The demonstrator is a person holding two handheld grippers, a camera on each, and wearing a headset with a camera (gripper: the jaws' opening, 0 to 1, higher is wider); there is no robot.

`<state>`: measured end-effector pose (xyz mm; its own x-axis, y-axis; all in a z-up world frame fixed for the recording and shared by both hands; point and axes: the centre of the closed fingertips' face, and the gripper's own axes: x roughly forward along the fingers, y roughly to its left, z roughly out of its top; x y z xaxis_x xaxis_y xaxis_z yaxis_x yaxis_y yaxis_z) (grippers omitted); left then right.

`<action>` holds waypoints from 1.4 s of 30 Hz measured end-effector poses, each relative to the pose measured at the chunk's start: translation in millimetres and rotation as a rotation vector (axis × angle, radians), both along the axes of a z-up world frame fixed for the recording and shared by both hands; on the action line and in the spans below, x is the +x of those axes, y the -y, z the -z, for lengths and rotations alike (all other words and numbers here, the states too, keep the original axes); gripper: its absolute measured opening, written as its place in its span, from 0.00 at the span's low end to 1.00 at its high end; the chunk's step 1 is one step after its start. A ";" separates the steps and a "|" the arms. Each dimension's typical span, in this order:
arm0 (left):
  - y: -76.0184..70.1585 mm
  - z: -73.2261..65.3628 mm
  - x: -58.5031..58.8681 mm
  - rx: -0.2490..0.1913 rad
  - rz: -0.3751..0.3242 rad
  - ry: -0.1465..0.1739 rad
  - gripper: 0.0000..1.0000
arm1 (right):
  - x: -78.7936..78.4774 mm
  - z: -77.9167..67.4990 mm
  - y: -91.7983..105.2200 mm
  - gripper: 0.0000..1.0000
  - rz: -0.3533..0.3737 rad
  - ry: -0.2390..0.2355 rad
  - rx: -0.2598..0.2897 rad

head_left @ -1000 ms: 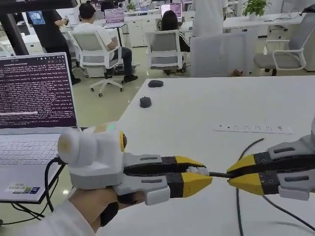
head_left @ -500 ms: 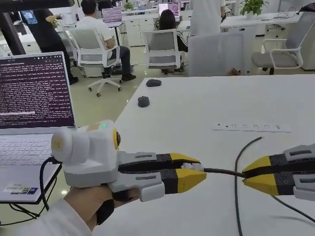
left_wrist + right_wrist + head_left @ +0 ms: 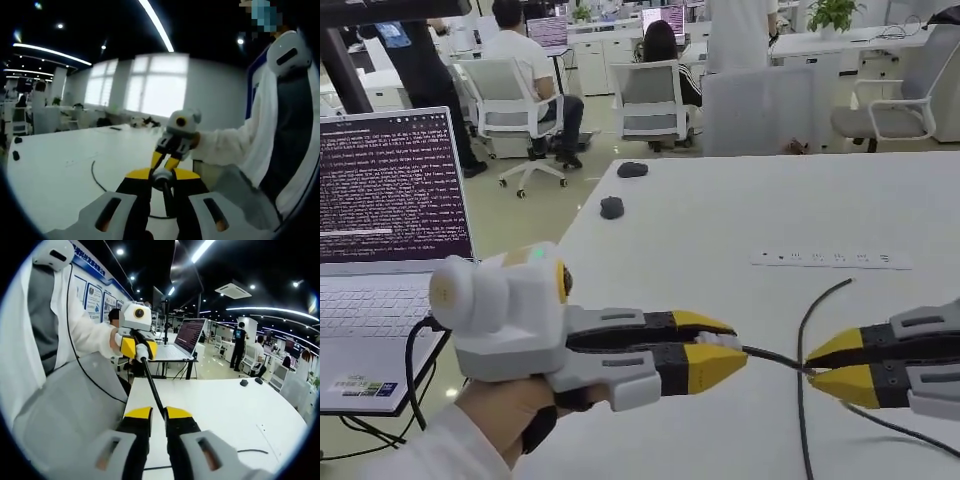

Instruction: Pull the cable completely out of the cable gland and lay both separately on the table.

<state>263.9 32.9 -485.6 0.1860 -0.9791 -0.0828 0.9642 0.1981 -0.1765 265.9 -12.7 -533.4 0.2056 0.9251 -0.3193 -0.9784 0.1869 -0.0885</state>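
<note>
Head view: above the white table [image 3: 720, 220], the left gripper [image 3: 735, 345] squeezes the small white plastic cable gland [image 3: 720, 341]. The right gripper [image 3: 808, 363], just to its right, pinches the thin black cable [image 3: 775, 357] sticking out of it.
Left gripper view: the jaws hug the gland.
Right gripper view: the jaws clamp the cable.

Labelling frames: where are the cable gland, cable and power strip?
cable gland [image 3: 721, 341]: head view, white end at the yellow jaw tips.
cable [image 3: 775, 358]: head view, dark stretch right of the gland.
power strip [image 3: 830, 260]: head view, middle of its top.
</note>
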 end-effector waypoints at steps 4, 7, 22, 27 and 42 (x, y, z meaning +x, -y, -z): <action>1.5 2.8 -1.3 0.008 0.005 -0.010 0.16 | -0.4 -4.3 -9.1 0.15 -0.003 0.012 0.012; 2.8 3.1 -2.4 0.007 0.008 -0.012 0.16 | -3.8 -8.0 -20.7 0.19 -0.031 0.023 0.018; 2.5 4.0 -3.7 -0.003 0.004 -0.026 0.16 | -8.6 -12.3 -49.5 0.14 -0.111 0.030 0.038; 2.7 4.4 -4.0 -0.008 0.005 -0.030 0.16 | -12.2 -9.8 -49.6 0.05 -0.134 0.026 0.029; 0.7 13.5 1.5 0.062 -0.021 -0.003 0.17 | -4.1 -15.6 -45.6 0.04 -0.105 0.045 0.023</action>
<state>265.4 32.1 -499.0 0.2062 -0.9678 -0.1442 0.9591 0.2291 -0.1663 261.7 32.9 -517.8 0.1209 0.9493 -0.2902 -0.9878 0.0863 -0.1293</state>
